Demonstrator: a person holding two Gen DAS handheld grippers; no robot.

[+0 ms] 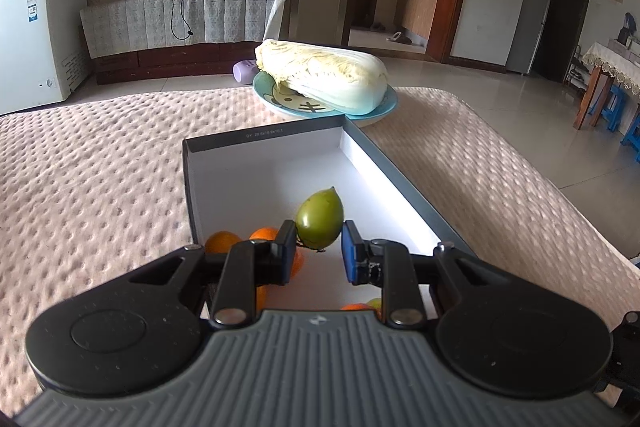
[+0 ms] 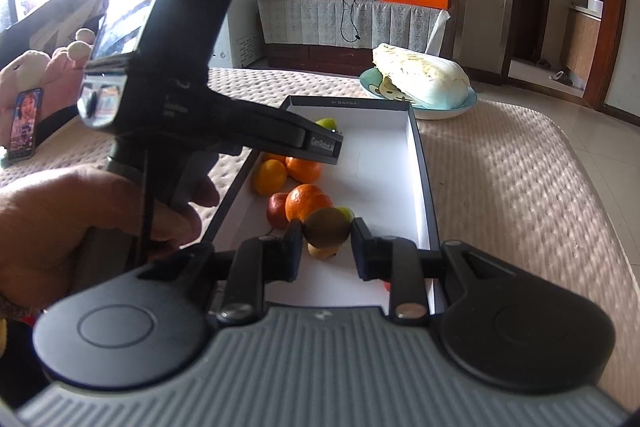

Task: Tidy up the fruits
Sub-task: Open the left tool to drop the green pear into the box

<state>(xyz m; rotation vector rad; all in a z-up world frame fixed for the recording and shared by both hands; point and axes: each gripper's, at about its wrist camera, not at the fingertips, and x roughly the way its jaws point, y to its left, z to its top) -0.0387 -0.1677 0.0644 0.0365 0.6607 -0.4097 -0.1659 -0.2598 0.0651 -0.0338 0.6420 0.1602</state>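
Left wrist view: my left tongs (image 1: 319, 249) clamp a green fruit (image 1: 319, 218) over the box (image 1: 400, 167); right tongs (image 2: 326, 247) grip a kiwi (image 2: 327, 228), oranges (image 2: 304, 167) at 11 o'clock.

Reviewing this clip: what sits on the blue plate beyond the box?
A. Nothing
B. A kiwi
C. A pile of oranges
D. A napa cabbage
D: a pale napa cabbage lies across the blue plate behind the far end of the box; the oranges are inside the box.
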